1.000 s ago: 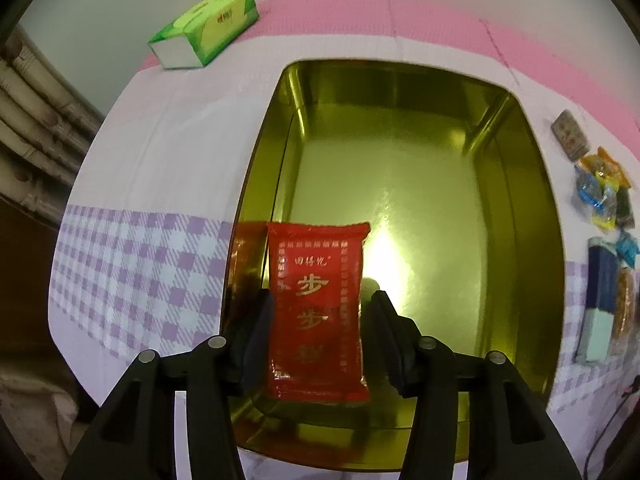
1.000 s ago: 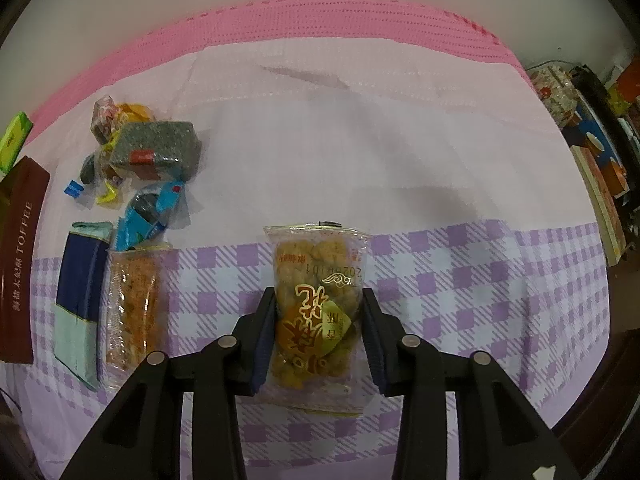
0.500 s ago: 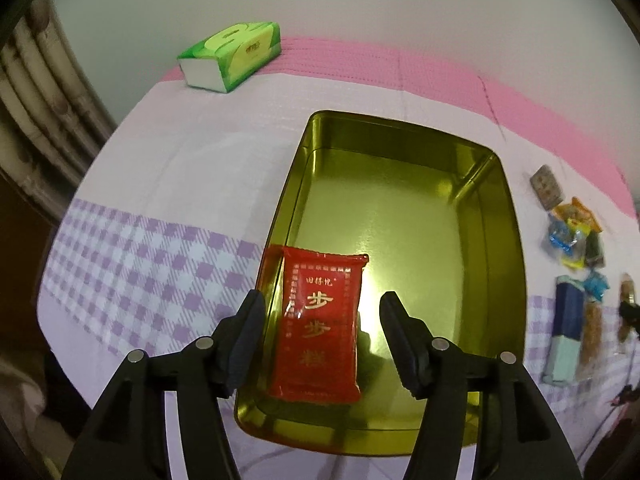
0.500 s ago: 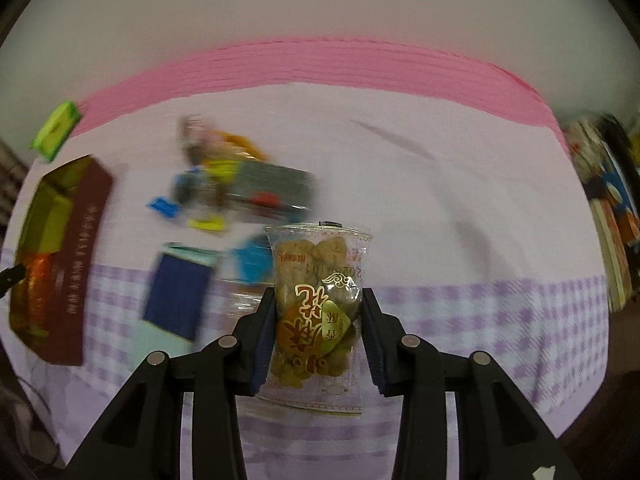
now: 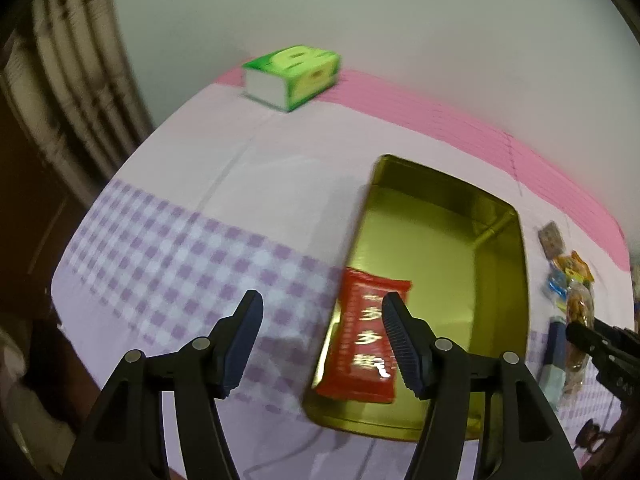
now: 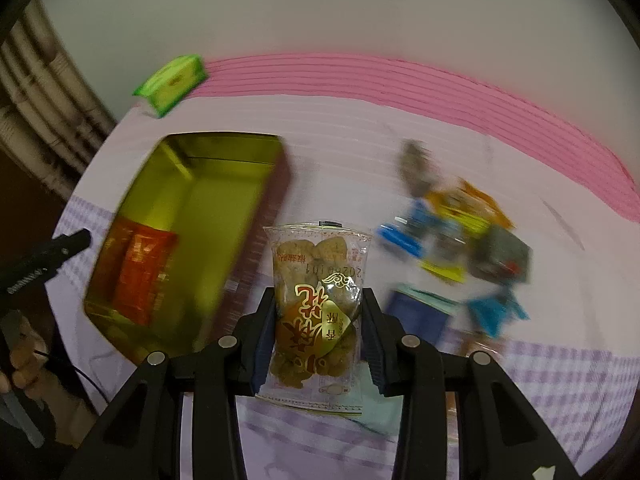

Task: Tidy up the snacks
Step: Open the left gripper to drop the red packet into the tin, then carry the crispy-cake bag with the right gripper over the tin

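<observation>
Two tongs: a clear snack pack is clamped by the right gripper; the left gripper is opening, nothing between, red packet just ahead in the gold tin.

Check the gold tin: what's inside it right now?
One red snack packet lies flat at the near end of the gold tin; the rest of the floor shows bare. The near-right corner is hidden behind the left gripper finger.

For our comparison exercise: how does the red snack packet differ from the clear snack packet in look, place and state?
The red packet is opaque; the clear packet shows brown pieces inside. The red packet lies flat in the gold tin, touched by nothing; the clear packet is clamped upright in the right gripper, outside the tin. Both are sealed snack packets with printed characters.
</observation>
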Tool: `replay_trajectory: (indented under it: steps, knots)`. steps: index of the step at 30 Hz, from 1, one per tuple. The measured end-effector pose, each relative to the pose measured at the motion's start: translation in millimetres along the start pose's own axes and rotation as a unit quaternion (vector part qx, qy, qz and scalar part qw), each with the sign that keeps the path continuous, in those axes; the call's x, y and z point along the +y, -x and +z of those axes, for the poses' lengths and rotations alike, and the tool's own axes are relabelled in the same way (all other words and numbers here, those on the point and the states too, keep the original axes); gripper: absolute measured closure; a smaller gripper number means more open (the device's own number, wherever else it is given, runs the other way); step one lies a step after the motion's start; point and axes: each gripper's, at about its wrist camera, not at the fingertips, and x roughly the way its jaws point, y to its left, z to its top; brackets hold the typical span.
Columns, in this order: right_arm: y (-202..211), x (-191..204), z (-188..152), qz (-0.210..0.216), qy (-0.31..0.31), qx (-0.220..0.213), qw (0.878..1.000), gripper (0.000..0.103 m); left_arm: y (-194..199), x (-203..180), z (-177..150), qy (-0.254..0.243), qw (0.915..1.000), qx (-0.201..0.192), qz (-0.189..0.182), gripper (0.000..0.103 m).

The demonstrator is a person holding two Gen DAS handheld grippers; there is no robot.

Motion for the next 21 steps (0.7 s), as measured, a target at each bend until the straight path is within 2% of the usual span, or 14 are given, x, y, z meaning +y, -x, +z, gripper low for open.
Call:
replay_trajectory:
  steps: [10,12,21]
  knots:
    - [-28,79,10,0.024,0.054,0.021,0.998,0.066,-8,42,-2,0.057,0.9979,0.006,0.029,0.04]
    - [-35,87,9,0.026,0.058,0.027,0.998,0.066,-10,47,-1,0.06,0.9972,0.005,0.044,0.04]
    - [-57,108,4,0.017,0.072,0.054,0.996,0.066,-14,59,-1,0.076,0.9965,0.008,0.036,0.04]
